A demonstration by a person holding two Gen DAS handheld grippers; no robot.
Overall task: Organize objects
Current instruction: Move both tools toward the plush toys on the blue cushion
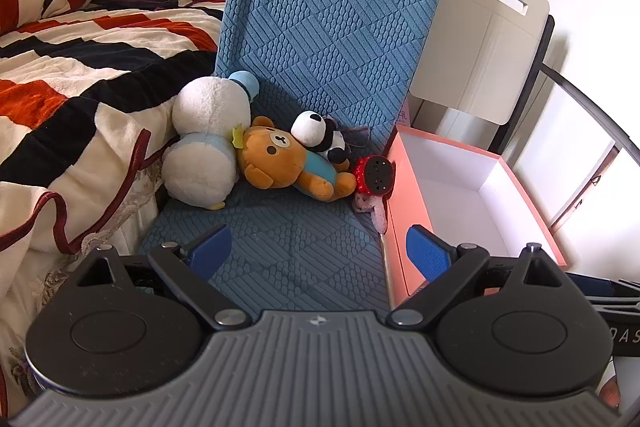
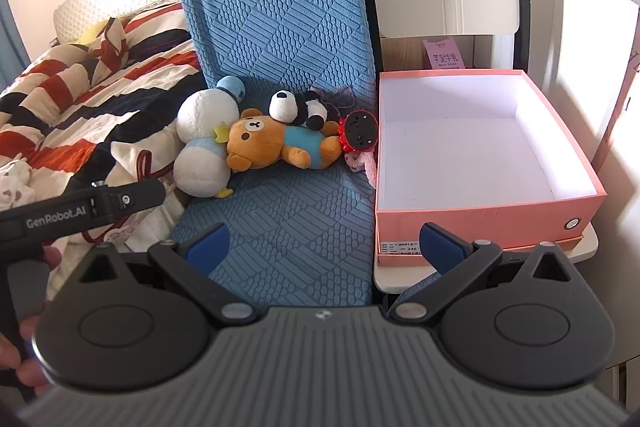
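Note:
Several plush toys lie in a row at the back of a blue chair seat [image 1: 280, 247]: a white and blue duck [image 1: 204, 143], a brown bear [image 1: 284, 159], a panda [image 1: 320, 135] resting on the bear, and a small red and black doll [image 1: 374, 175] at the right. An open pink box [image 1: 460, 195] with a white, empty inside stands right of the chair. The same toys and box [image 2: 472, 147] show in the right wrist view. My left gripper [image 1: 320, 251] is open and empty above the seat's front. My right gripper [image 2: 324, 247] is open and empty, also short of the toys.
A bed with a striped red, black and cream blanket [image 1: 80, 67] lies left of the chair. The pink box sits on a white stool [image 2: 480, 267]. A cream chair back [image 1: 480, 35] stands behind the box. The left gripper's black body [image 2: 80, 207] crosses the right wrist view.

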